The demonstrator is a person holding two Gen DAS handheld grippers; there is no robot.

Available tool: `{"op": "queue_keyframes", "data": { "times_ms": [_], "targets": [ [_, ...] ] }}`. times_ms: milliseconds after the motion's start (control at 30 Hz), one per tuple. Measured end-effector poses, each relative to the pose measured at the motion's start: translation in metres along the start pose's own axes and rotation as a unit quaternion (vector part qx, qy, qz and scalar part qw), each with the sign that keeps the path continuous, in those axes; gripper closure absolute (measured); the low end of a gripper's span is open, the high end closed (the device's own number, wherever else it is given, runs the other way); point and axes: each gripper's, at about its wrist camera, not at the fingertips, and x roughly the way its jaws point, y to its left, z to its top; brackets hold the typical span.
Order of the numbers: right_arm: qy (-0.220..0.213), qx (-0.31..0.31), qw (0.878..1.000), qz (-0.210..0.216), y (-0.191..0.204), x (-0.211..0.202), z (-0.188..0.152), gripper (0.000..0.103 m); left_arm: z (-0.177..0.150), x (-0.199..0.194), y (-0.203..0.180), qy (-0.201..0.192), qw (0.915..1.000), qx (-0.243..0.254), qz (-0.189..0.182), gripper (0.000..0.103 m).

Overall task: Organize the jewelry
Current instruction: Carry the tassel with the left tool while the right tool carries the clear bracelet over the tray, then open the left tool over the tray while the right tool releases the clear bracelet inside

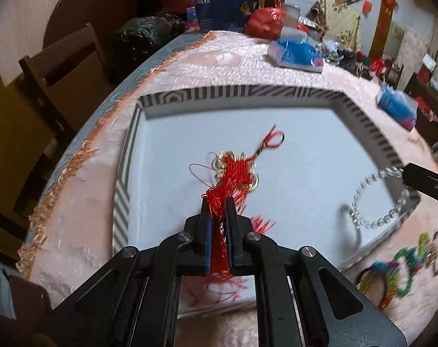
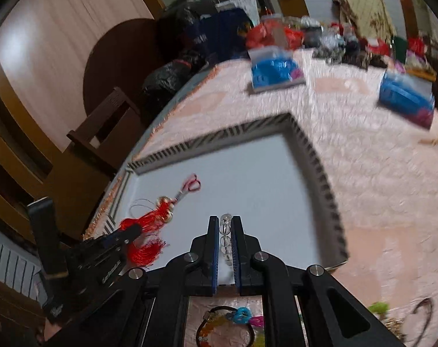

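my left tool (image 1: 217, 202) is clamped on the red tassel of one chinese knot charm (image 1: 236, 170) — its long axis runs away from me, hanging loop (image 1: 274, 138) pointing toward the far right corner of the white tray (image 1: 305, 156), gold pieces at its middle. my right tool (image 2: 225, 222) is pinched on one clear bead bracelet (image 1: 378, 199), which hangs over the tray's right edge. several coloured bracelets (image 1: 398, 271) lie on the pink counter (image 1: 83, 202) just beside the tray. two blue packs (image 2: 274, 70) sit farther back; their print is too blurred to read.
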Motion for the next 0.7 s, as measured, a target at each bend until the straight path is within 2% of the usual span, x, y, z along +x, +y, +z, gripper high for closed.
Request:
{"op": "queue_keyframes", "data": {
  "times_ms": [67, 200, 333, 433, 467, 600, 700],
  "targets": [
    [0.009, 0.006, 1.0, -0.013, -0.007, 0.008, -0.005, 0.096, -0.006, 0.0, 0.003, -0.004, 0.9999, 0.003, 0.01, 0.096],
    [0.007, 0.008, 0.999, -0.035, -0.019, 0.012, -0.009, 0.096, -0.012, 0.004, 0.009, 0.003, 1.0, -0.005, 0.005, 0.091],
    [0.004, 0.012, 0.999, -0.042, -0.03, 0.013, -0.009, 0.093, -0.018, 0.004, 0.013, 0.002, 0.9998, -0.012, 0.014, 0.059],
    [0.003, 0.014, 0.999, -0.035, -0.037, 0.01, -0.012, 0.078, -0.02, 0.001, 0.016, -0.006, 0.9997, -0.012, 0.021, 0.057],
    [0.001, 0.013, 0.999, -0.039, -0.037, 0.008, -0.012, 0.076, -0.02, 0.001, 0.016, -0.005, 0.9997, -0.012, 0.019, 0.057],
    [-0.017, 0.019, 0.999, -0.041, -0.046, -0.013, -0.017, 0.076, -0.02, -0.005, 0.015, -0.01, 0.9996, -0.012, 0.023, 0.056],
    [-0.03, 0.015, 0.997, -0.065, -0.055, -0.04, -0.027, 0.075, -0.019, -0.019, 0.006, -0.024, 0.9997, -0.002, 0.009, 0.051]
  ]
}}
